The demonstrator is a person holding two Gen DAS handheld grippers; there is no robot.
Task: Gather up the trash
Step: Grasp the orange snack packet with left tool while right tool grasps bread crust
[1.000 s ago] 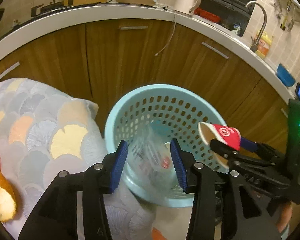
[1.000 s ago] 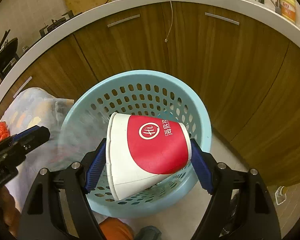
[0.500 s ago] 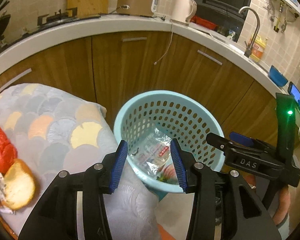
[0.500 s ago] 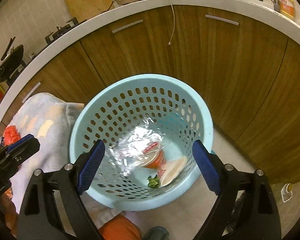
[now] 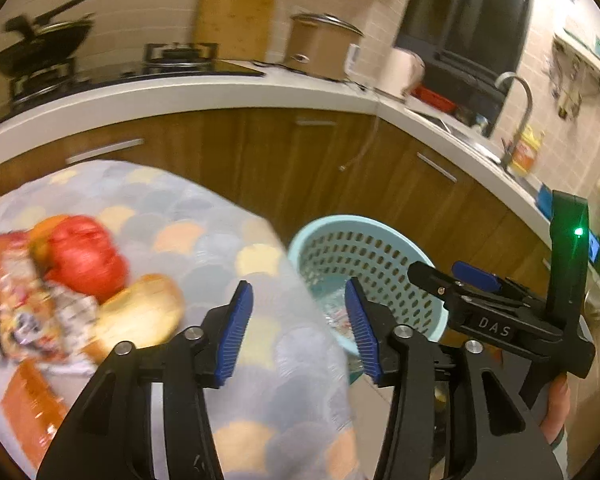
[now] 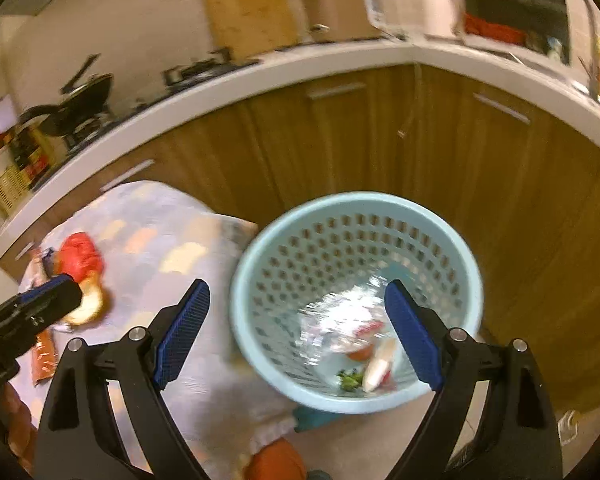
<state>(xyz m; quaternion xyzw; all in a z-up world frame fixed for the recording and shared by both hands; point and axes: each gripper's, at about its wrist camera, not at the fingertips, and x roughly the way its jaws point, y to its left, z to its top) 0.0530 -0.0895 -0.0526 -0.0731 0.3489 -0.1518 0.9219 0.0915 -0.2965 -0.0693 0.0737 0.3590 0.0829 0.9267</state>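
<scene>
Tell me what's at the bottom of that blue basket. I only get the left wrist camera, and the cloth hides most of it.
Observer: The right wrist view looks straight into the basket. A crumpled clear wrapper lies at the bottom.
Operator: Anything else in there?
Observer: What looks like a paper cup lies on its side by the wrapper, with a small green scrap next to it.
Operator: Is the other gripper holding something?
Observer: No. The right gripper is wide open and grips nothing.
</scene>
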